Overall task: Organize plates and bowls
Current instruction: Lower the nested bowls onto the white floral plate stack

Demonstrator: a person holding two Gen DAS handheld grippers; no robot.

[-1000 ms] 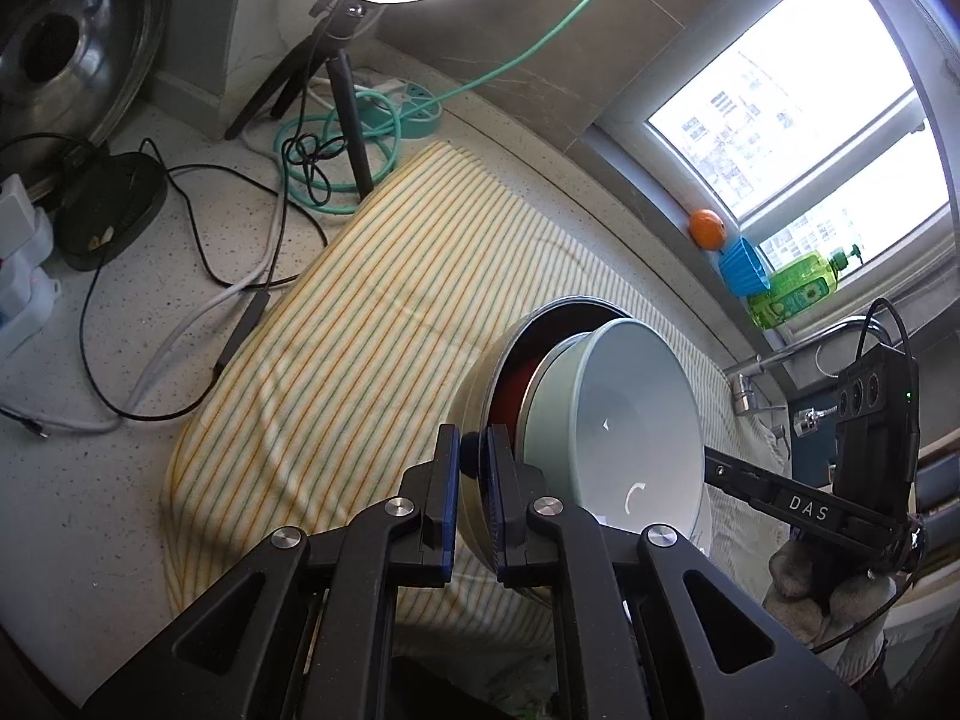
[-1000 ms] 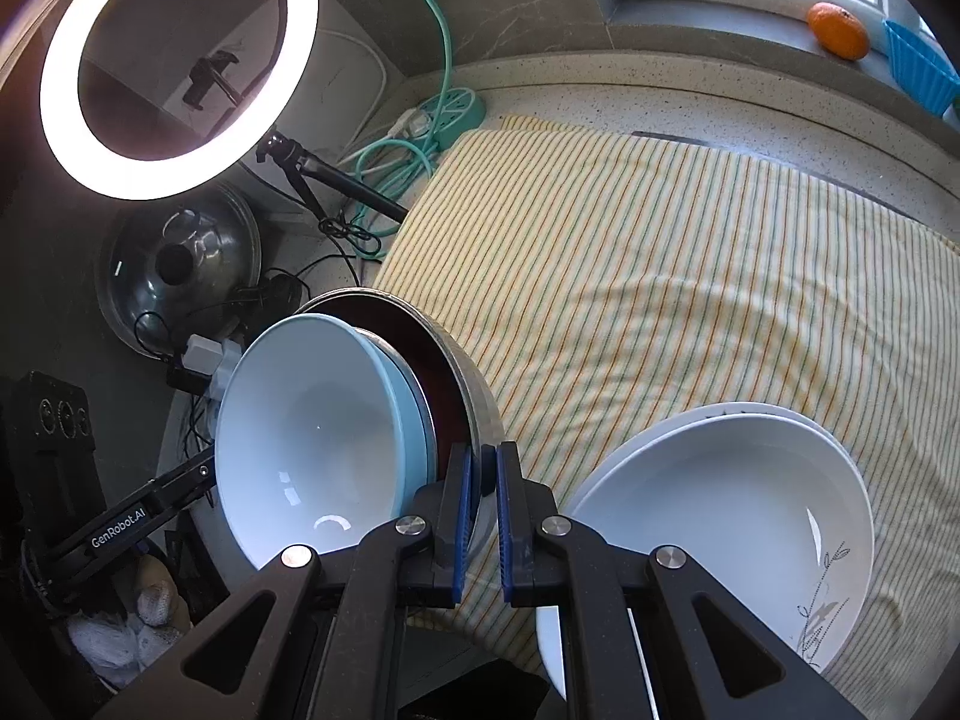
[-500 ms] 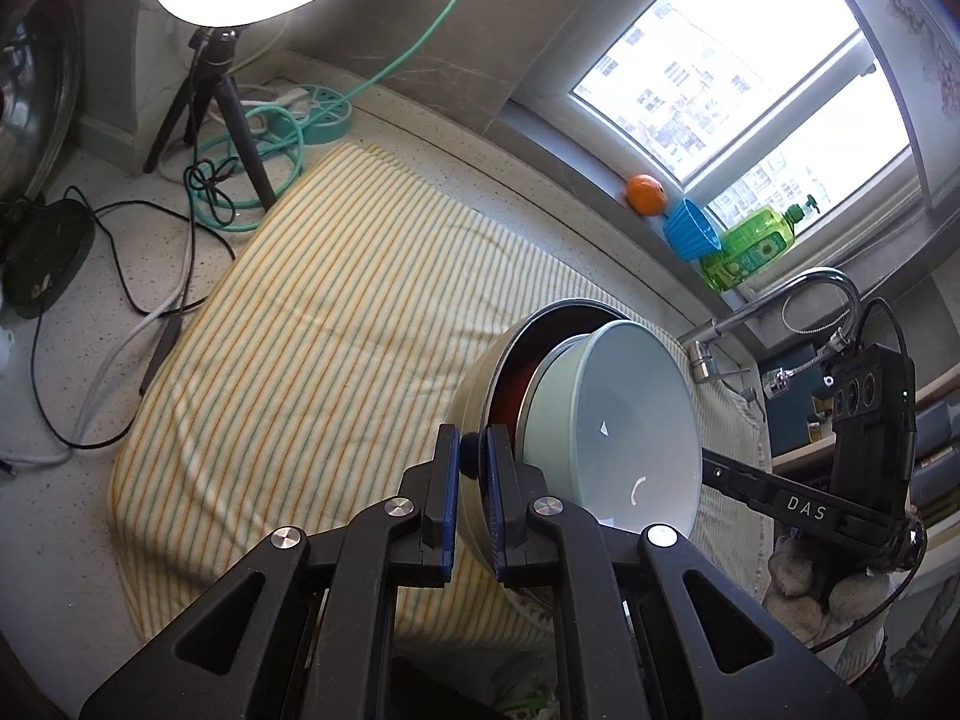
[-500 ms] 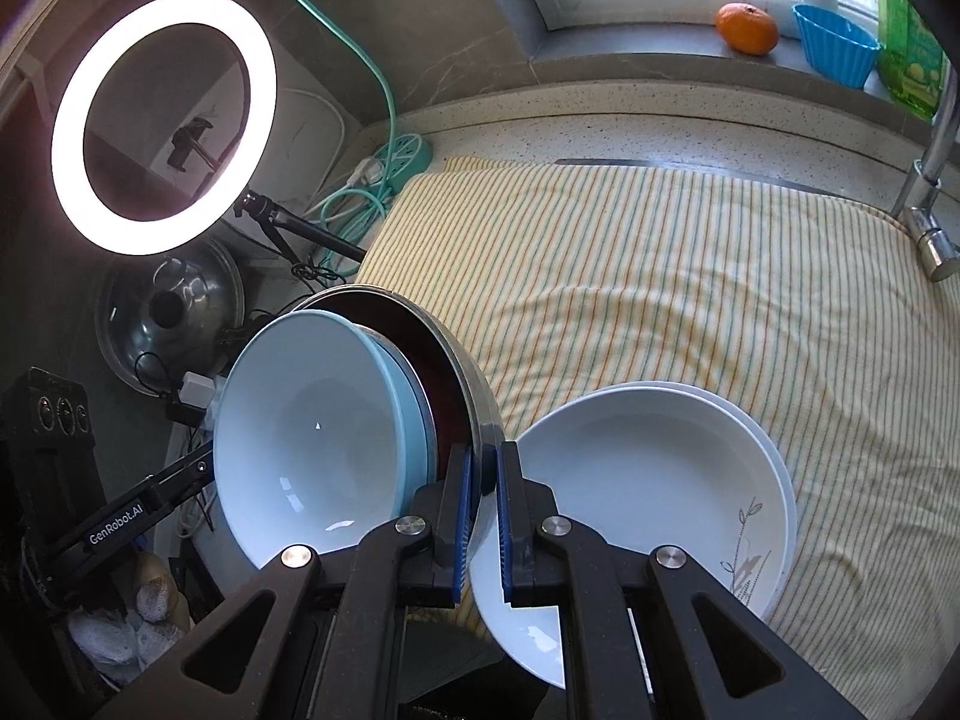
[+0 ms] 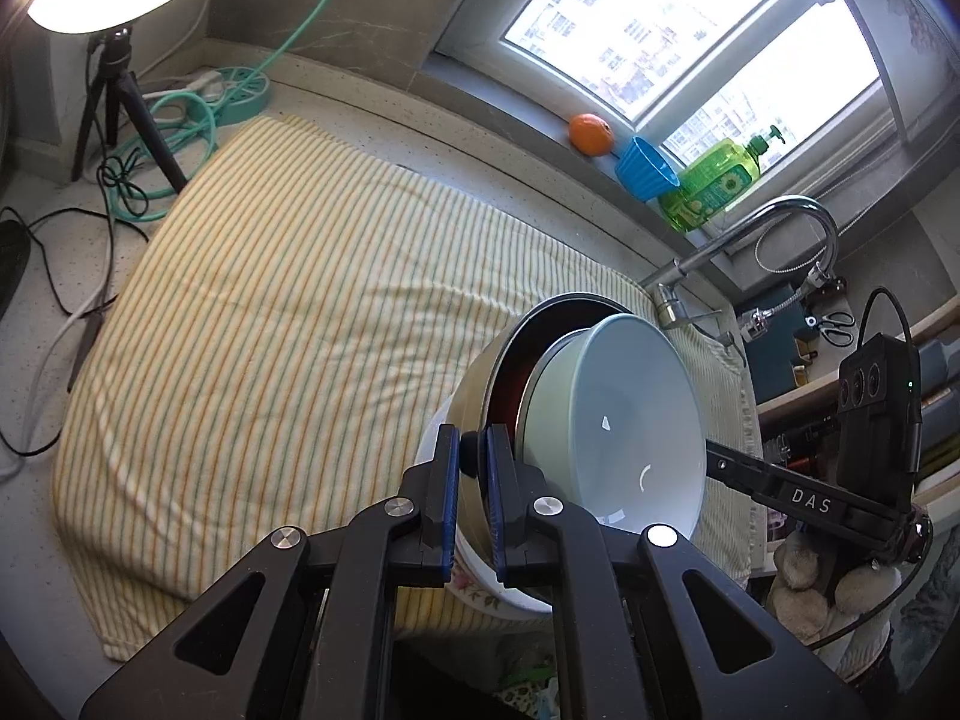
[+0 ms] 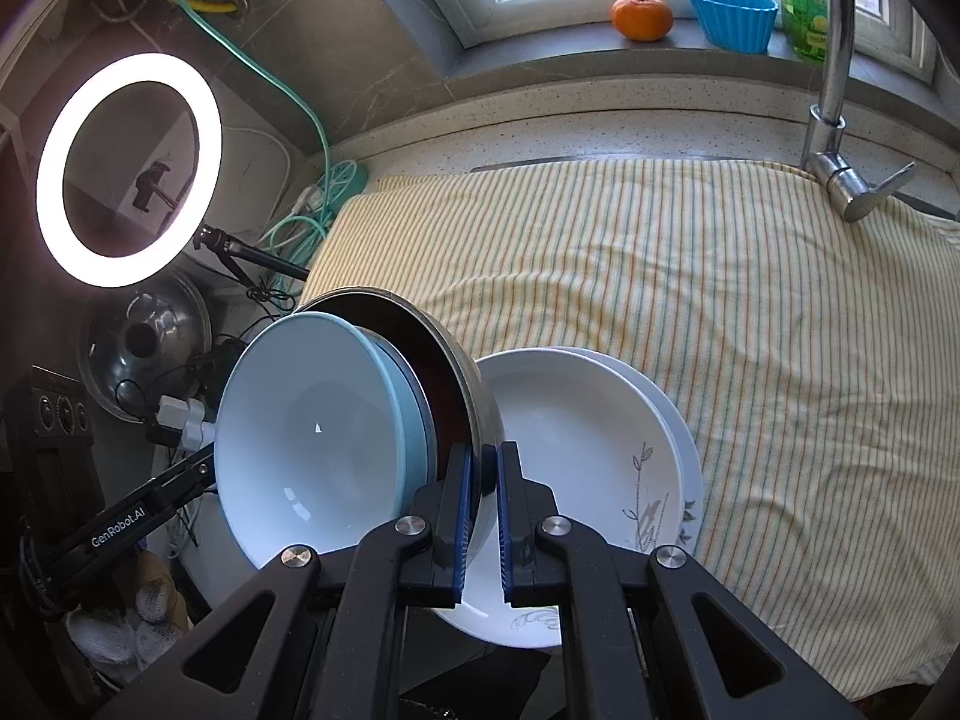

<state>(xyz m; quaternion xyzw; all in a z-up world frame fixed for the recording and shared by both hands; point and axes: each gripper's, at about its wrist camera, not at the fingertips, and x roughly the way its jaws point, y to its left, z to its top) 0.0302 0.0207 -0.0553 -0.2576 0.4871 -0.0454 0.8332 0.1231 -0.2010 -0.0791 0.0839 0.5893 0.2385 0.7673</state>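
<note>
Both claws — left gripper (image 5: 474,480), right gripper (image 6: 481,495) — clenched on the steel bowl's (image 6: 474,384) rim

Carried the nested bowls (image 6: 336,420) sideways over the striped towel (image 6: 750,330), now above the white plates (image 6: 588,438); faucet (image 6: 834,90) newly in view.
</note>
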